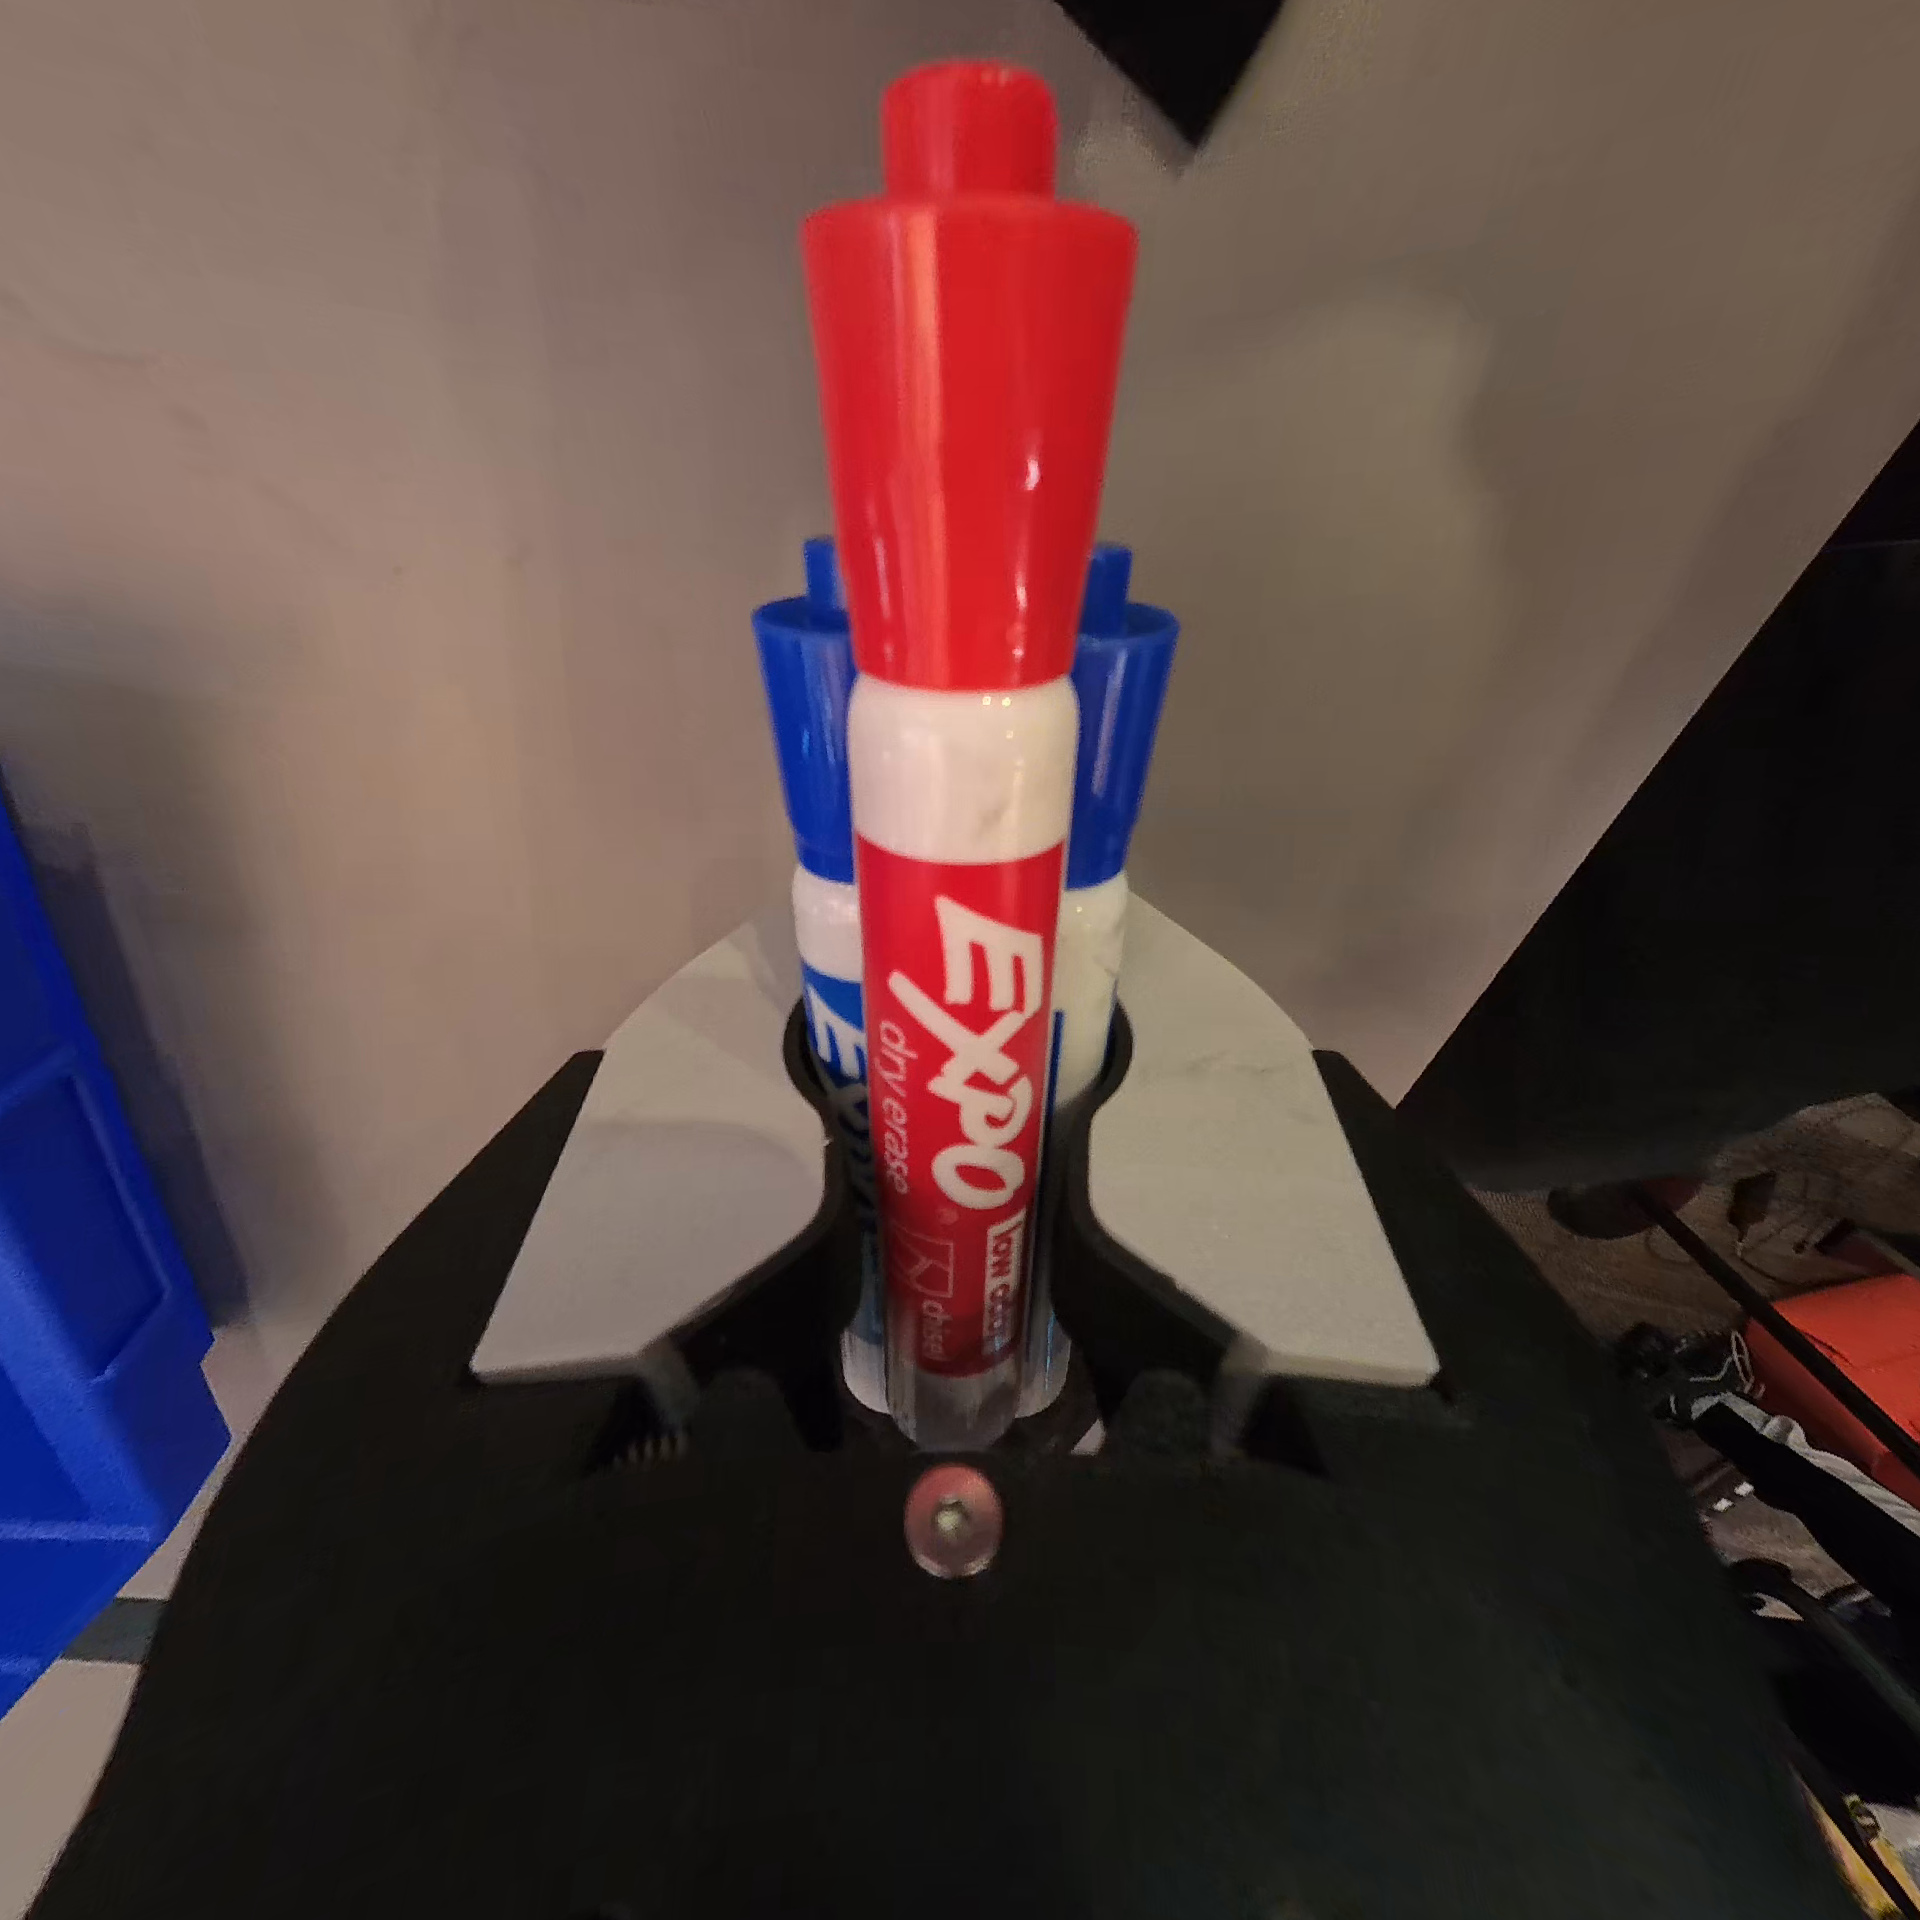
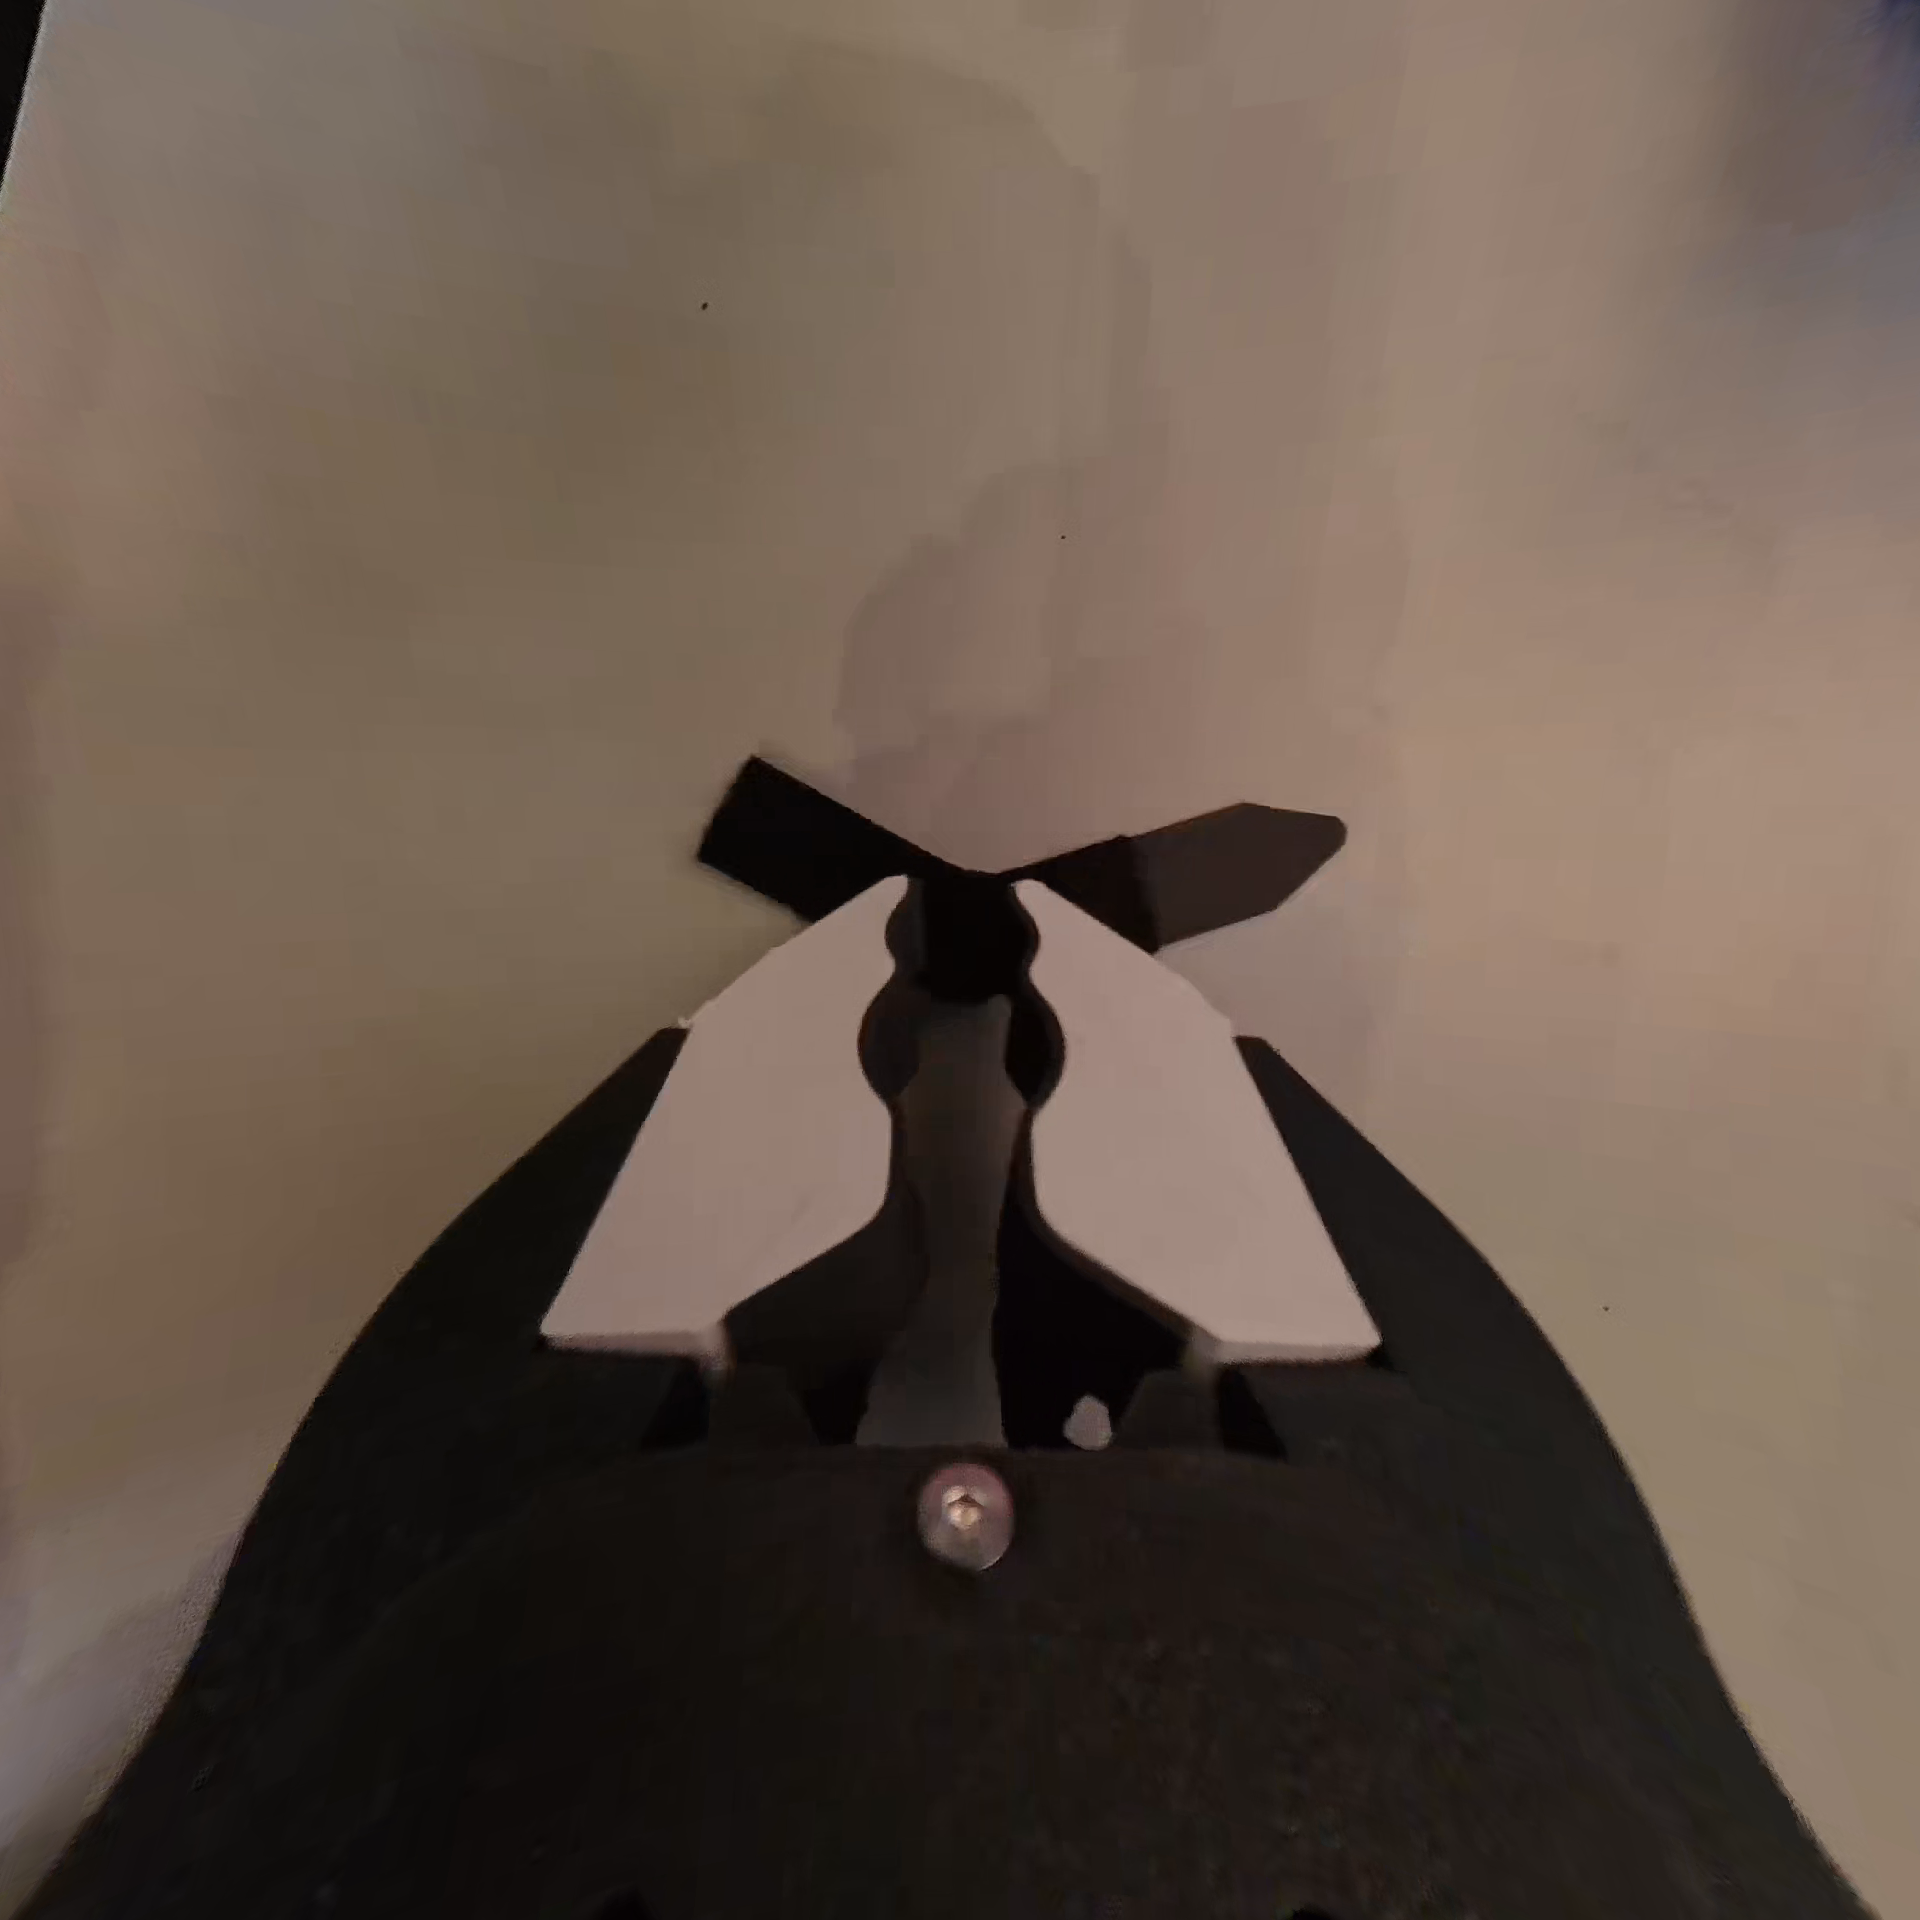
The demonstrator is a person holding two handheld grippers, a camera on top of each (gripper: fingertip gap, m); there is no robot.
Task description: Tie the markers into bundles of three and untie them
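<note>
Black and white plastic fills the lower half of both wrist views: each set of tongs has black arms with white finger plates.

Left tongs point(image 1: 961, 1049), centre of the frame: clenched on a group of three markers that point away from the camera, caps toward the top of the frame. The red marker point(image 1: 961, 790) lies foremost and covers most of the others. One blue marker point(image 1: 816, 831) shows at its left edge, a second blue marker point(image 1: 1117, 800) at its right. All three pass through the rounded notch between the white plates. No tie is visible around them, though the section inside the tongs is hidden.

Right tongs point(image 2: 961, 925), centre of the frame: clenched at the tips on a black strap point(image 2: 1195, 868), whose two ends splay to upper left and upper right of the fingertips. Its material cannot be told.

Background: pale tabletop point(image 2: 416, 520) behind both; a blue bin point(image 1: 73, 1299) at the left edge of the left wrist view; dark clutter at its lower right.

Count: markers three (one red, two blue); straps one; tongs two.

Progress, as judged: three markers are gathered and the strap is in hand, but they appear in separate views and no wrap is seen. Binding appears not yet done or already undone; which cannot be determined.
</note>
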